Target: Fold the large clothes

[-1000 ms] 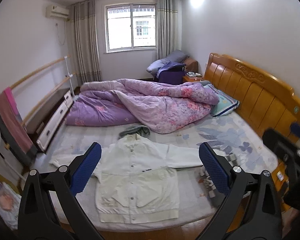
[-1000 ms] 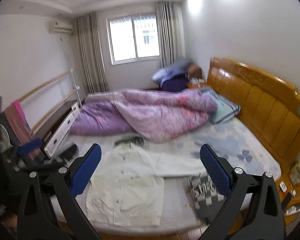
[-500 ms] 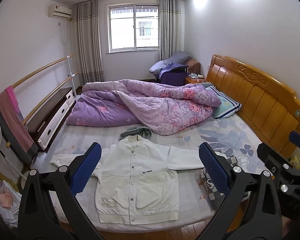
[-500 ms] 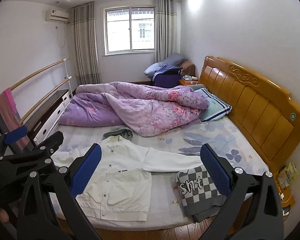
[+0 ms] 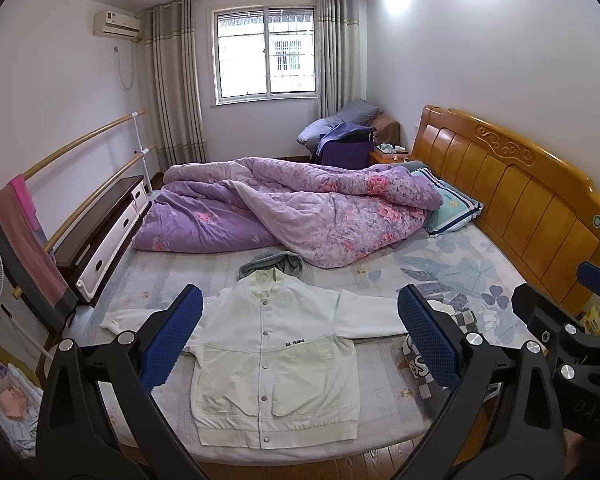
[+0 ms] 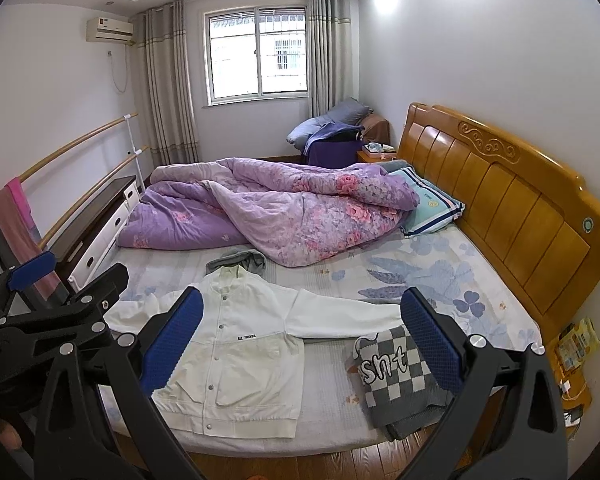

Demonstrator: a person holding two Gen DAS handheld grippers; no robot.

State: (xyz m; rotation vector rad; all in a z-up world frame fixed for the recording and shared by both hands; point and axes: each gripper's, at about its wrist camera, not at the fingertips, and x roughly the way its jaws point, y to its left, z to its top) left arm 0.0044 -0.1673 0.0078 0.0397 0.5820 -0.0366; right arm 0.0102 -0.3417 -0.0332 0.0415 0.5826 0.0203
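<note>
Left wrist view: white jacket [image 5: 274, 344] flat on bed [image 5: 440, 268] (both jaws wide, empty).

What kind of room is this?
It looks like a bedroom in someone's home. There is a big bed with a carved wooden headboard, a rumpled purple flowered quilt and a striped pillow, and a white button-up jacket lies spread on the mattress.

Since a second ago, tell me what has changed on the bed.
Only the cameras shifted: both views steadied and now sit squarer on the bed. The left claw and right claw stay open, holding nothing. The white jacket, checkered sweater and purple quilt lie unmoved.
</note>
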